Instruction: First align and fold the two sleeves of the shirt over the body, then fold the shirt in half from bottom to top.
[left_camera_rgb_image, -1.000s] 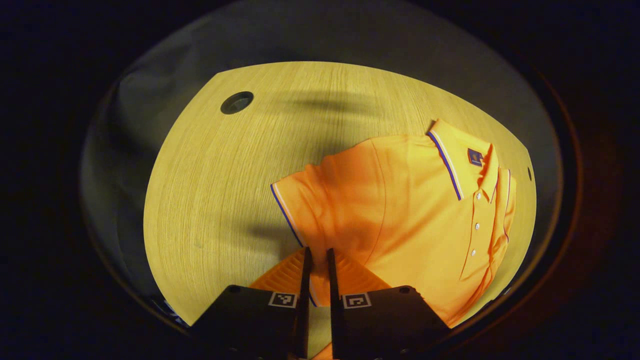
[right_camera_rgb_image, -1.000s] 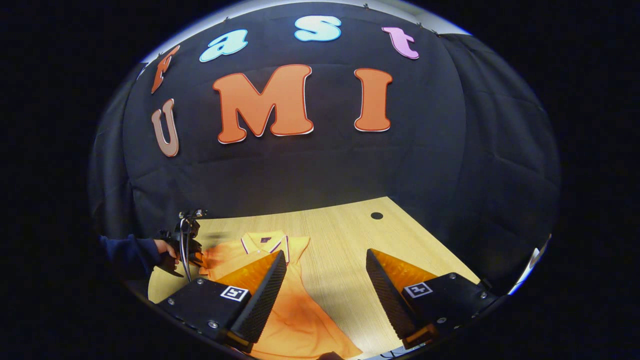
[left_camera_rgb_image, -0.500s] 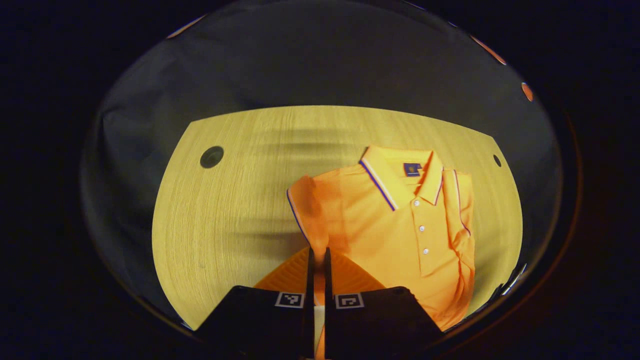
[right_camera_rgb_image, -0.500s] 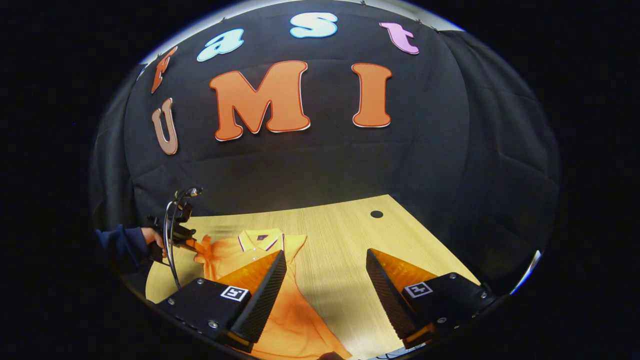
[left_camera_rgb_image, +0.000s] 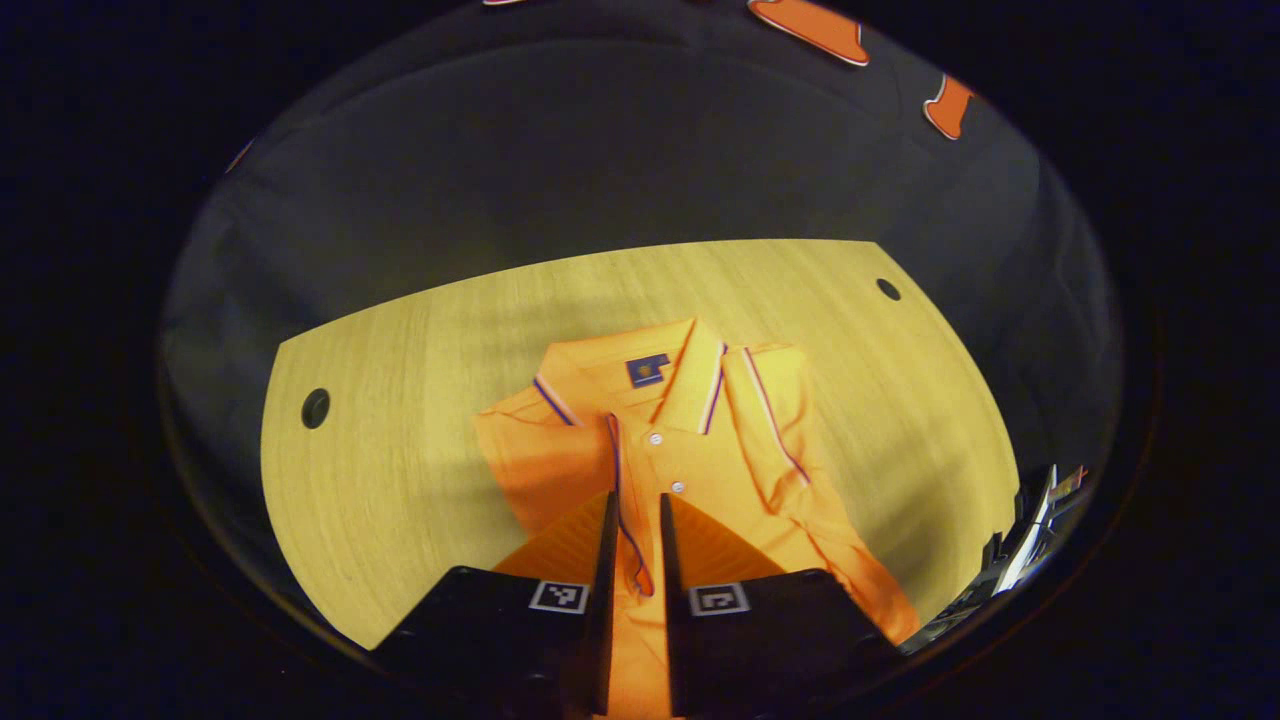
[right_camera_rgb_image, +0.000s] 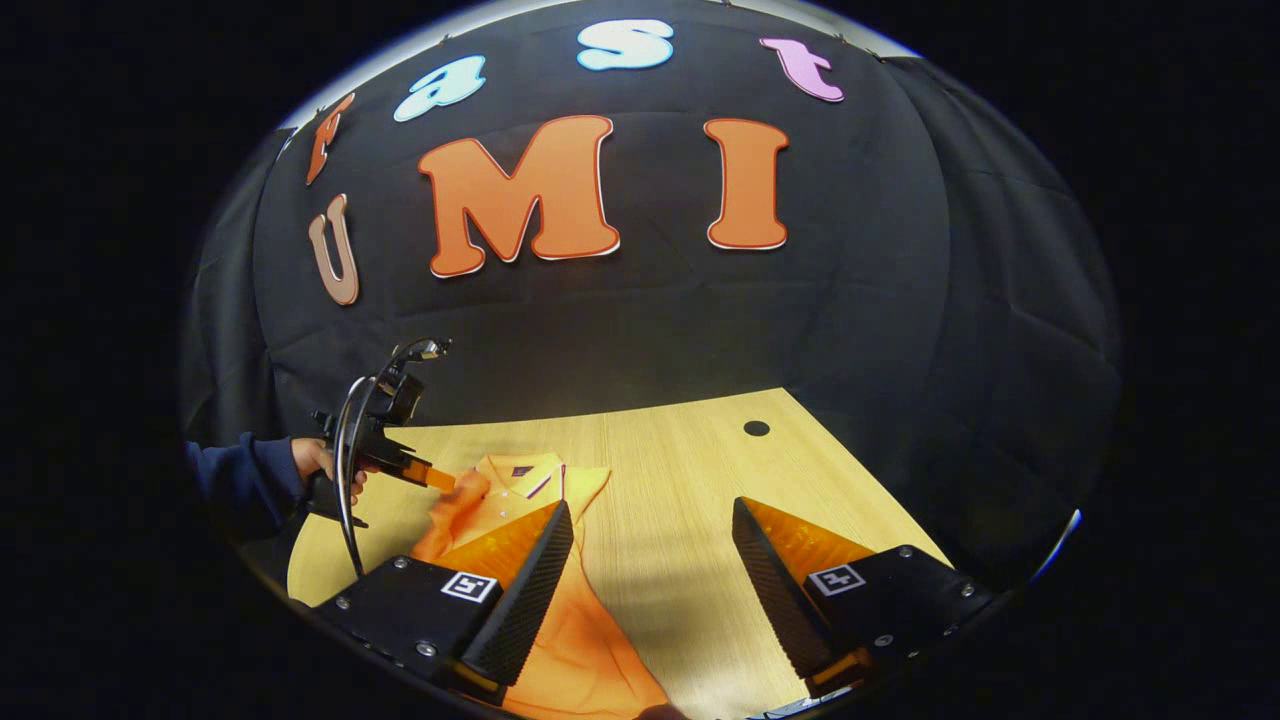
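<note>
Wooden table (left_camera_rgb_image: 400, 400); left gripper (left_camera_rgb_image: 635, 540) pinching shirt (left_camera_rgb_image: 740, 470) sleeve (left_camera_rgb_image: 560, 470).

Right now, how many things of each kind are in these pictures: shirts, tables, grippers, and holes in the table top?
Orange polo shirt: 1
Wooden table: 1
Grippers: 2, left gripper, right gripper
Round holes in the table: 2
Total: 6

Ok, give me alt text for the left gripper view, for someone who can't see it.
The left gripper, fingers nearly closed on a striped sleeve edge, holds it over the front of an orange polo shirt. The shirt lies collar away on a wooden table, its other sleeve already folded in.
</note>
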